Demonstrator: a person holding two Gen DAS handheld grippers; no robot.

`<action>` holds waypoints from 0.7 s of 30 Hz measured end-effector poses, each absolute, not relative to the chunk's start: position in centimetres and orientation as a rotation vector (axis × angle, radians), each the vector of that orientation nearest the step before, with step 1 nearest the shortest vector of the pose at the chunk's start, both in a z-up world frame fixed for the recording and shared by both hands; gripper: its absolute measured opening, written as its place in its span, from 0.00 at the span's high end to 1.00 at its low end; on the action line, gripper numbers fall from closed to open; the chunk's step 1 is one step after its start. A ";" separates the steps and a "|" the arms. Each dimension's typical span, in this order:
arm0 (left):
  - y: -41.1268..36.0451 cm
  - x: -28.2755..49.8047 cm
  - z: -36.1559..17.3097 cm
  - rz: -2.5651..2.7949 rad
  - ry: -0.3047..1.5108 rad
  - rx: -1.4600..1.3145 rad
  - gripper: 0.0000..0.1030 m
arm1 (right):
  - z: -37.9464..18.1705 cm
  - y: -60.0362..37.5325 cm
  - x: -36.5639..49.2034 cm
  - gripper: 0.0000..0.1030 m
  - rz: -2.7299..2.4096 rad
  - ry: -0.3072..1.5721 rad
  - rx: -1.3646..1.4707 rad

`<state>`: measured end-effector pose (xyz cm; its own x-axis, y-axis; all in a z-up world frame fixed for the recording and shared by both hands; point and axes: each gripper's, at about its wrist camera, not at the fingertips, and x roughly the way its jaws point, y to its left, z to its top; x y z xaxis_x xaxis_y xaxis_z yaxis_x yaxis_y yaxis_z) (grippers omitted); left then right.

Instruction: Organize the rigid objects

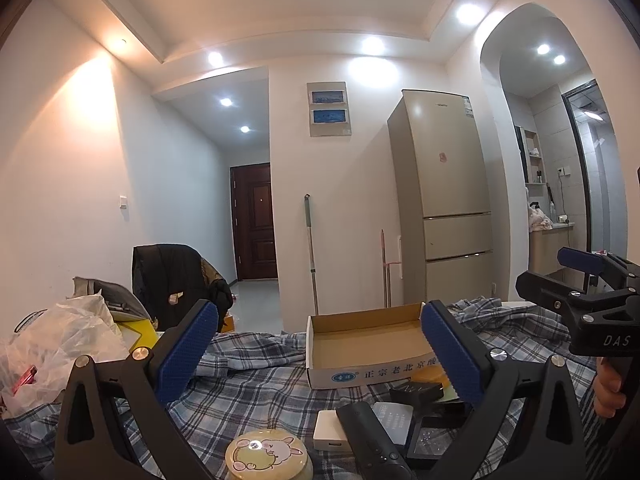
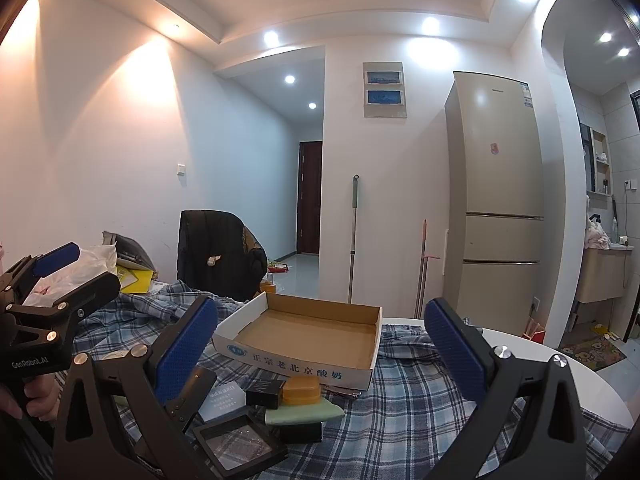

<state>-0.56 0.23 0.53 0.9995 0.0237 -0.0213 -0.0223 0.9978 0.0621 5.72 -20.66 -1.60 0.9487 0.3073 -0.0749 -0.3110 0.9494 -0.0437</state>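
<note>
Left wrist view: the left gripper (image 1: pixel 320 344) hangs over a table covered with a blue plaid cloth (image 1: pixel 248 400), its blue-padded fingers (image 1: pixel 188 348) spread wide with nothing between them. The landmark is the shallow cardboard tray (image 1: pixel 368 340), open at the top and printed with Chinese characters on its white front wall; nothing can be seen lying in it. Just in front of the tray sits a cluster of small objects: a round yellow tin with a rabbit picture (image 1: pixel 267 456), a white square box (image 1: pixel 331 430), a black remote control (image 1: pixel 372 440), a white card (image 1: pixel 394 416), a small black box (image 1: pixel 416 392) and an orange case (image 1: pixel 434 378) partly hidden by the right finger. Right of the tray, the right gripper (image 1: pixel 568 280) appears raised, held by a hand (image 1: pixel 608 392).

Right wrist view: the right gripper (image 2: pixel 320 344) is likewise wide apart and holds nothing. In front of the tray (image 2: pixel 304 336) lie the orange case (image 2: pixel 302 390), the small black box (image 2: pixel 262 394), a green pouch (image 2: pixel 304 410), the white card (image 2: pixel 224 400) and a clear-lidded black frame case (image 2: pixel 240 442). The remote (image 2: pixel 188 396) shows behind the left finger. Left of the tray, the left gripper (image 2: pixel 68 276) is held by a hand (image 2: pixel 38 400), its fingers parted. Beyond the tray stand a chair draped with a dark jacket (image 2: pixel 220 252) and a beige refrigerator (image 2: pixel 496 200).
</note>
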 end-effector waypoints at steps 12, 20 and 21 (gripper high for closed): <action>0.0 -0.2 0.3 0.023 0.030 0.069 0.00 | -1.6 -20.7 5.7 0.00 0.317 0.069 -0.056; 0.0 -0.2 0.3 0.023 0.029 0.067 0.00 | -1.6 -20.7 5.7 0.00 0.317 0.071 -0.057; 0.0 -0.2 0.3 0.023 0.030 0.068 0.00 | -1.6 -20.7 5.6 0.00 0.316 0.071 -0.057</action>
<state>-0.21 0.00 0.35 0.9993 0.0238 -0.0289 -0.0218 0.9975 0.0679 5.60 -20.73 -1.60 0.9479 0.3088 -0.0787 -0.3128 0.9487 -0.0452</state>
